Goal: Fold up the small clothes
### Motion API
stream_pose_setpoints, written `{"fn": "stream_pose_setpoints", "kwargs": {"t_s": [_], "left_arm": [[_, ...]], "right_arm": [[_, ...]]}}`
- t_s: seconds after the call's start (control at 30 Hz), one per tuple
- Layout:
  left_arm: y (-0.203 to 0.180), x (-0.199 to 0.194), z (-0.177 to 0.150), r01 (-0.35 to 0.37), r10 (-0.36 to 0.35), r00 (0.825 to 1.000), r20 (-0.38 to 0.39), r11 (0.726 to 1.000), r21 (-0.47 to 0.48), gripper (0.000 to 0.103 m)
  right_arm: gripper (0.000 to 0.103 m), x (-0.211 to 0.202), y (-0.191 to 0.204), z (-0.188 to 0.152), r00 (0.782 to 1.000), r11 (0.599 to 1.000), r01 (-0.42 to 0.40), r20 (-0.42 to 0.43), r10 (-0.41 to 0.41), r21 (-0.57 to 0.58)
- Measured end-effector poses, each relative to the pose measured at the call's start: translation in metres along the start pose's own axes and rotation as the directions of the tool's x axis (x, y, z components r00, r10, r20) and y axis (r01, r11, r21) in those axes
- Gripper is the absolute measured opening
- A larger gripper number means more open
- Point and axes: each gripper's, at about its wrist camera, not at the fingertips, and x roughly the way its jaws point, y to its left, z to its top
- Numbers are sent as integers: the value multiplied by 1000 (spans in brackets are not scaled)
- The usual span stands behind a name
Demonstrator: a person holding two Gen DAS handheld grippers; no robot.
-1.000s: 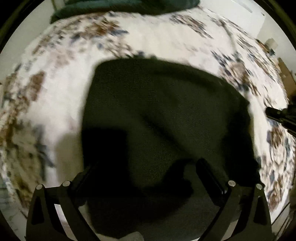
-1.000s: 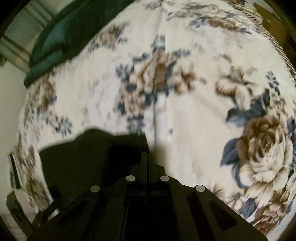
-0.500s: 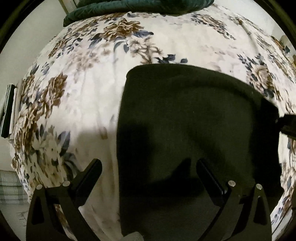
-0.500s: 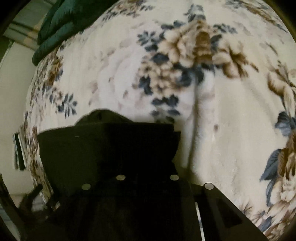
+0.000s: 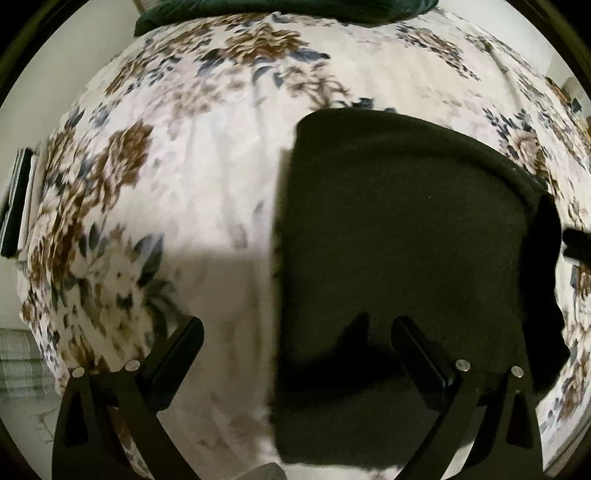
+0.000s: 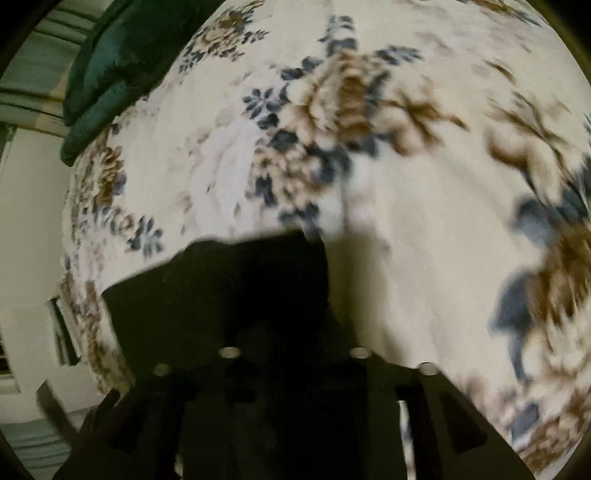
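A black garment (image 5: pixel 406 229) lies folded flat on the floral bedspread (image 5: pixel 192 177). My left gripper (image 5: pixel 295 328) hangs open above its left edge: the right finger is over the black cloth, the left finger over the bedspread, with nothing between them. In the left wrist view the tip of my right gripper (image 5: pixel 576 243) shows at the garment's right side. In the right wrist view my right gripper (image 6: pixel 291 332) sits low over a corner of the black garment (image 6: pixel 236 280). Its jaws are opening, and dark cloth lies in the gap, too dark to show any contact.
A dark green quilt (image 5: pixel 280 11) lies bunched at the far end of the bed and appears again as the dark green quilt (image 6: pixel 118 66) in the right wrist view. A thin dark flat object (image 5: pixel 14 214) lies at the bed's left edge. The bedspread (image 6: pixel 424 258) stretches right of the garment.
My left gripper has slid left, so the garment now sits right of centre in its view. The right gripper's jaws, shut a second ago, have parted, and it has dropped closer to the garment's corner.
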Motion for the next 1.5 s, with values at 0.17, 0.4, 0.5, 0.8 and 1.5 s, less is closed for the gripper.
{"fn": "stream_pose_setpoints", "kwargs": {"t_s": [0.17,0.4,0.5,0.8,1.5], "left_arm": [[23,-12,-21,-2,1,1000,-30,999,-46,103],[32,-8,-48,-26,19,996,-92,997,-71,103],[31,-7,-52,-17,8,994,-106,997,-79,103],[38,-6,-53,16,-28,994,-104,993,-116,103],[13,66,28,544,-545,838,1,837,-56,103]], "right_arm": [[41,-24,-36,-65,999,996,-25,-46,29,86],[38,-3,-62,-121,997,979,-38,-65,52,199],[13,-4,-56,-135,1000,975,3,8,-5,222],[10,-20,-80,-166,998,949,57,1,-60,310],[65,74,-56,-70,851,883,-468,-253,460,30]]}}
